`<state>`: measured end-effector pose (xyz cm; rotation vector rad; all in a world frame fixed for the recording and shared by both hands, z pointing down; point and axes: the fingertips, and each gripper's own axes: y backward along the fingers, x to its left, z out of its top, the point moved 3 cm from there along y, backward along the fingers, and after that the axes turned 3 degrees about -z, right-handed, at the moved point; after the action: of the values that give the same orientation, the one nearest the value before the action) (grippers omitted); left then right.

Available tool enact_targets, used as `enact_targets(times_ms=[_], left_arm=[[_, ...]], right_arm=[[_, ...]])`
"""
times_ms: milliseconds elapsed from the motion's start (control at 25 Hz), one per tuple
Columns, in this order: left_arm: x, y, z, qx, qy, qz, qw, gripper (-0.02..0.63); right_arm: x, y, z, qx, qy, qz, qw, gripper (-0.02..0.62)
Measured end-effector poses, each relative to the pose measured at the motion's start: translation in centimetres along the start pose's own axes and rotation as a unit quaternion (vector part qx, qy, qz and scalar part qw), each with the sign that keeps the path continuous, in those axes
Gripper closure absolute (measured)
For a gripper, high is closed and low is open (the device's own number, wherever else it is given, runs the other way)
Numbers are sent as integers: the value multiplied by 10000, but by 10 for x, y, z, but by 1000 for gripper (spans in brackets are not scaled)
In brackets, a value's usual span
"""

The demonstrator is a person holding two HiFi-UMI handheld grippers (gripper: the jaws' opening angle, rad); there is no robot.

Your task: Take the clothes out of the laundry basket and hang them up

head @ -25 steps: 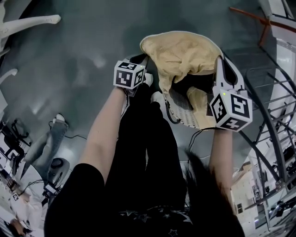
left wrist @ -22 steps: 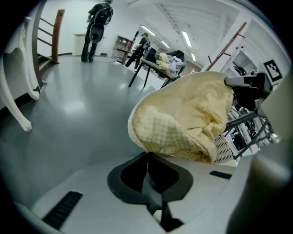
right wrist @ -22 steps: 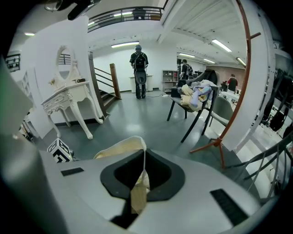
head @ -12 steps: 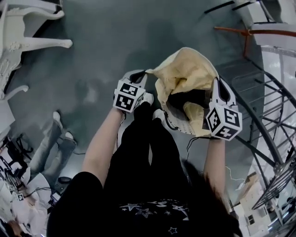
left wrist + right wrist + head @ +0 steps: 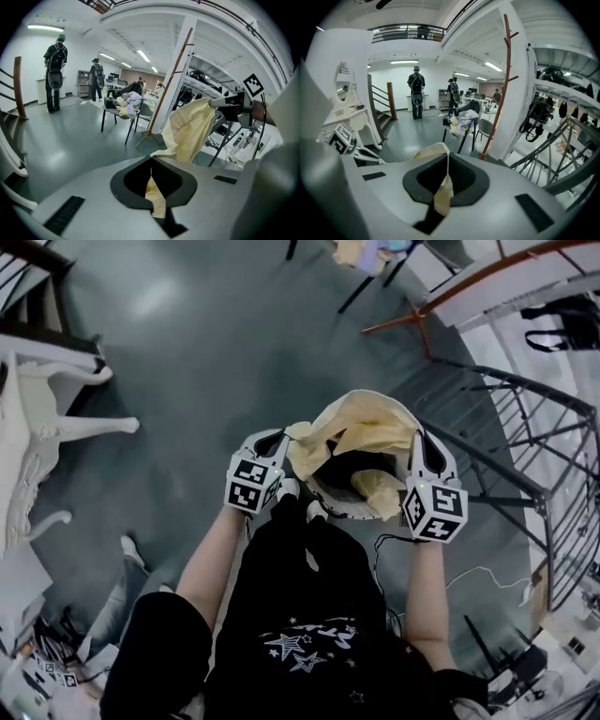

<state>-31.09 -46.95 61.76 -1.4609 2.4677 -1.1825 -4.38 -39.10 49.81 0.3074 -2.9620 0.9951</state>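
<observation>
Grey floor [image 5: 206,352]; grippers [image 5: 277,437] [image 5: 419,440] level on garment [image 5: 361,416]

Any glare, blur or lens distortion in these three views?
Head view: sharp, with a soft glare patch on the floor. Left gripper view: strong fisheye, black corners, ceiling light blown out. Right gripper view: same fisheye; the yellow garment close up looks slightly soft.

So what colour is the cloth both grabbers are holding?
Pale yellow and plain; the cloth shows best in the head view.
</observation>
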Motion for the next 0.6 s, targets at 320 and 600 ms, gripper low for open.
enact_targets(times_ms=[320,600], left_arm=[[-59,41,111,-596,-1253,-489,9891,584],[-139,81,180,-1294,-1671,-517,9760,584]], right_arm=[[-73,137,26,-654,-137,-1153,9911,578],[-133,242,29,-1370,-433,-1651,9758,578]])
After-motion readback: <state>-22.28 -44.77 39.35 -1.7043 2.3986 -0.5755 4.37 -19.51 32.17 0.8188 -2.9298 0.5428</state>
